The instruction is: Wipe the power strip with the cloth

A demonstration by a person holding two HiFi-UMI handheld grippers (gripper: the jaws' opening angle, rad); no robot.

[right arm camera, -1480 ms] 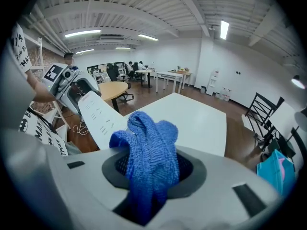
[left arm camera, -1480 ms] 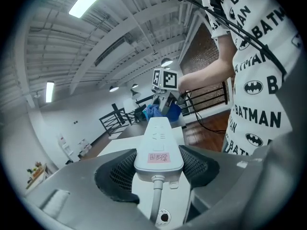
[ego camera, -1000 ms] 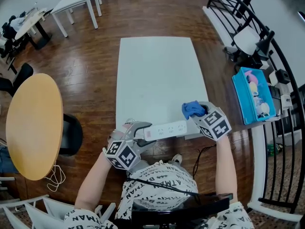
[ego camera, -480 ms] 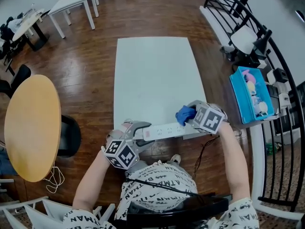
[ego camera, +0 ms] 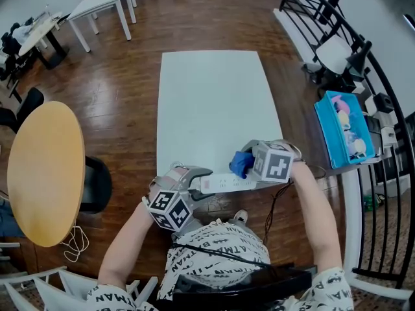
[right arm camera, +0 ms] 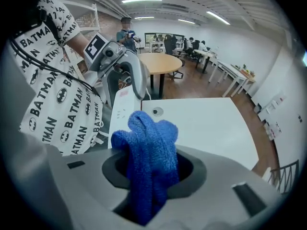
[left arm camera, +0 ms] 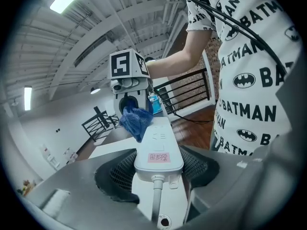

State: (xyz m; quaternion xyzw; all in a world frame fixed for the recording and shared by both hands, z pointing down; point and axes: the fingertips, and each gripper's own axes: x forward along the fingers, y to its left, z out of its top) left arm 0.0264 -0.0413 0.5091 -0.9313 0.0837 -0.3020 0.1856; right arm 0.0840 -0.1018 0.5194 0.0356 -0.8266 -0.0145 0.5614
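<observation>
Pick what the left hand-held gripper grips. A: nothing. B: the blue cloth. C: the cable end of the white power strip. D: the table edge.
C: the left hand-held gripper clamps the white power strip at its cable end; the right hand-held gripper holds the blue cloth.

The left gripper (left arm camera: 158, 169) grips the power strip (left arm camera: 159, 145) by its cord end. The right gripper (left arm camera: 130, 103) holds a blue cloth (left arm camera: 135, 120) against the strip's far end.

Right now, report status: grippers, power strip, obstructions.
Left gripper clamped on the power strip at its cord end. Right gripper shut on the blue cloth, cloth on the strip's far part. Nothing blocking the strip's top between them.
</observation>
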